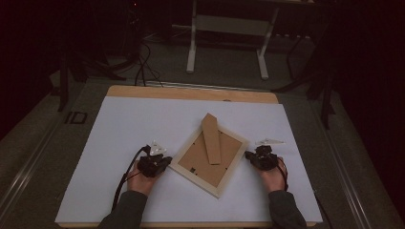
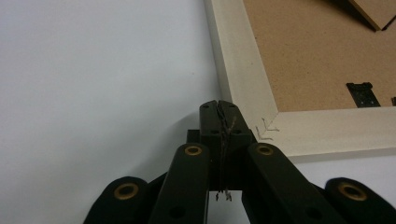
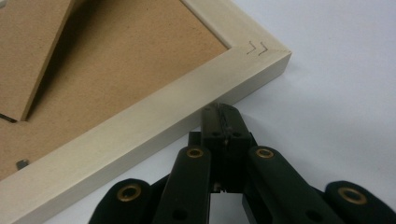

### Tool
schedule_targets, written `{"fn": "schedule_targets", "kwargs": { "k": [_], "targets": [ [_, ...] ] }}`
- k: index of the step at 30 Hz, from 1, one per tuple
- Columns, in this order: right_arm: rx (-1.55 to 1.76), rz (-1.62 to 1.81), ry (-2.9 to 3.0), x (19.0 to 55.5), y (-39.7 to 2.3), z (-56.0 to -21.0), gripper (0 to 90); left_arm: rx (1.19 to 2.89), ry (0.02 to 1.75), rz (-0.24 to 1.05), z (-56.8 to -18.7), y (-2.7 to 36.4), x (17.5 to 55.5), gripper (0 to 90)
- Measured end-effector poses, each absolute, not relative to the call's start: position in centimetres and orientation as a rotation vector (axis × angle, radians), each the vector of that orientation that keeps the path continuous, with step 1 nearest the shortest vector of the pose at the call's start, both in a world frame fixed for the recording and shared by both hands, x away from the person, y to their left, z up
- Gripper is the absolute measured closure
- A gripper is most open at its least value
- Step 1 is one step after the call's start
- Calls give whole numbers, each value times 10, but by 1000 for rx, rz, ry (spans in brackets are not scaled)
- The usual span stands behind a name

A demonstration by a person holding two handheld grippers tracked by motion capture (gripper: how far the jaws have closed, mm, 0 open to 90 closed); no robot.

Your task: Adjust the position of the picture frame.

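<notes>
We see a white sheet (image 1: pixel 119 143) covering the table (image 1: pixel 191 93). On it, near the front edge, a picture frame (image 1: pixel 210 188) lies face down and turned at an angle, its brown backboard (image 1: pixel 198 160) up and its stand (image 1: pixel 211 138) raised. Our left gripper (image 1: pixel 160 163) sits at the frame's left corner, jaws pressed together on nothing. Our right gripper (image 1: pixel 252 156) sits just beside the right corner, jaws likewise closed and empty.
</notes>
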State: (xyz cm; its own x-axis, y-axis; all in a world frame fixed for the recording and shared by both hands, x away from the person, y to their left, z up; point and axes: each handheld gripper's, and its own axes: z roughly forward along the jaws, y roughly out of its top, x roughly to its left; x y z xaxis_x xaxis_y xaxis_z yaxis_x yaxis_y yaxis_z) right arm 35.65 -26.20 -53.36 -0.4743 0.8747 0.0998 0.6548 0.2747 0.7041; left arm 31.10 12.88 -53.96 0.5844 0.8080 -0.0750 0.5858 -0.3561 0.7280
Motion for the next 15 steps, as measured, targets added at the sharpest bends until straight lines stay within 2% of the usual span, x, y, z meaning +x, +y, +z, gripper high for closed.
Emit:
{"fn": "schedule_targets", "kwargs": {
  "k": [15],
  "targets": [
    [1392, 1020, 2250, 357, -261, -534, 900, 2109, 1076, 373, -538, 120, 304, 900]
  ]
}}
